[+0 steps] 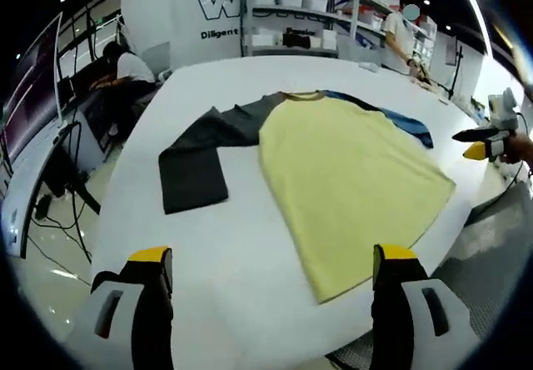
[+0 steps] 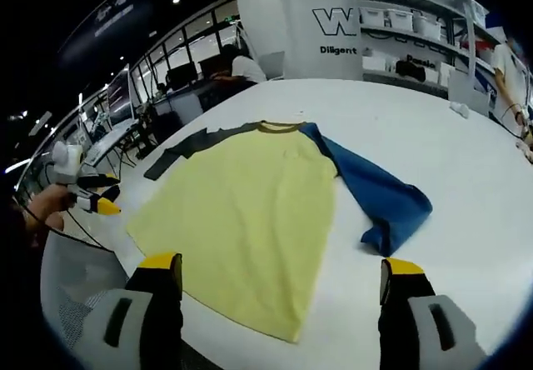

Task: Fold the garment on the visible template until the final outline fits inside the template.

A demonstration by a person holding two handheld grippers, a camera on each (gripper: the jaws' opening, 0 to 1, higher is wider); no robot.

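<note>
Left gripper (image 1: 272, 268): jaws wide apart, yellow tips up, nothing between them, hovering over the near edge of the white table (image 1: 250, 245) and touching nothing. Right gripper (image 2: 281, 278): same state, jaws spread, empty, hanging above the table edge just short of the shirt hem. Each gripper also appears at the side of the other's view, held in a hand off the table edge: right one at (image 1: 487, 141), left one at (image 2: 83, 191). Garment (image 1: 350, 178) is a raglan shirt lying flat, face up, unfolded, roughly mid-table: pale yellow body, olive collar (image 2: 279, 126), dark grey sleeve (image 1: 200, 157) bent at the elbow and lying out to one side, blue sleeve (image 2: 375, 191) bent out to the other with its cuff end turned over. From the right gripper view the hem reaches close to the near table edge. Can't make out any template outline on the table surface. Surface is plain white, large, rounded corner. Room: white pillar with dark lettering (image 1: 212, 12), shelving with white bins (image 1: 308, 7) behind it, a seated person (image 1: 125, 74) at a desk beside the table's far corner, another person (image 1: 400, 37) standing by the shelves, glossy pale floor with cables (image 1: 50, 220).
</note>
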